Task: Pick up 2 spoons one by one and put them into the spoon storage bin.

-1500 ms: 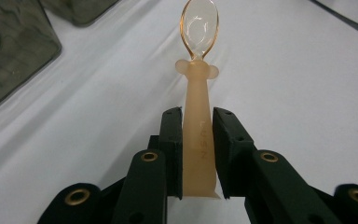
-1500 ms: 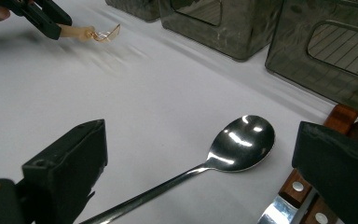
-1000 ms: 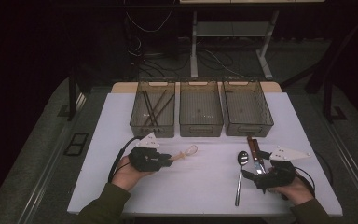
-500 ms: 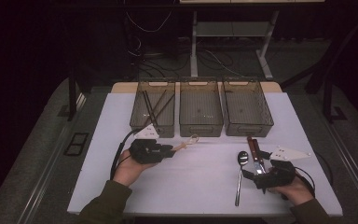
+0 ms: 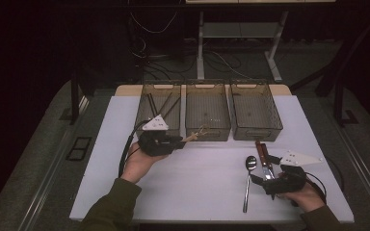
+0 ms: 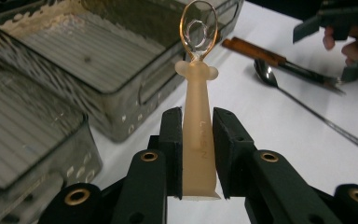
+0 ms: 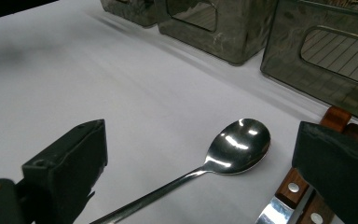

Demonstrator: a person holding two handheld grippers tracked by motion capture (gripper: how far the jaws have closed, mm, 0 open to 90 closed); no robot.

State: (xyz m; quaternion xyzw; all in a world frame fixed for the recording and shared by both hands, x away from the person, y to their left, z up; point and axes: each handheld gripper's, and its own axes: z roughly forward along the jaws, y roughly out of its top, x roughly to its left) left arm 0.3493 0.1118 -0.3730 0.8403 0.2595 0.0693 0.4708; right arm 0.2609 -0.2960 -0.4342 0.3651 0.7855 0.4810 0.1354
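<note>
Nearest us, the right gripper (image 5: 268, 182) sits low on the white table (image 5: 192, 192) at the near right edge, a hand (image 5: 303, 195) behind it. Its jaws stand wide apart with nothing between the pads; in the right gripper view the bowl of the steel spoon (image 7: 233, 148) lies in the gap, flat on the table and untouched. In the high view the spoon (image 5: 247, 182) points bowl-away, its long handle running back toward the near edge. Just right of it lie wood-handled knives (image 5: 263, 155), side by side, blades under the gripper's tip.

Over on the left, the left gripper (image 5: 177, 142) is off the table, the hand (image 5: 137, 161) under it and a black cable looping from its back. The jaws are closed in tight on a small pale plastic spoon (image 6: 196, 126): the pads clamp its thick handle on both sides, and the clear oval bowl sticks out ahead, past the jaw tips. From above, that little spoon (image 5: 196, 135) is in the air, its bowl at the near wall of the middle bin (image 5: 207, 129).

Farther back, three smoky clear bins stand in a row, nearly touching. The left bin (image 5: 145, 103) has a few dark sticks leaning in it. The right bin (image 5: 255, 131) comes last, with a thin strip of tan wood (image 5: 125, 90) showing behind them.
</note>
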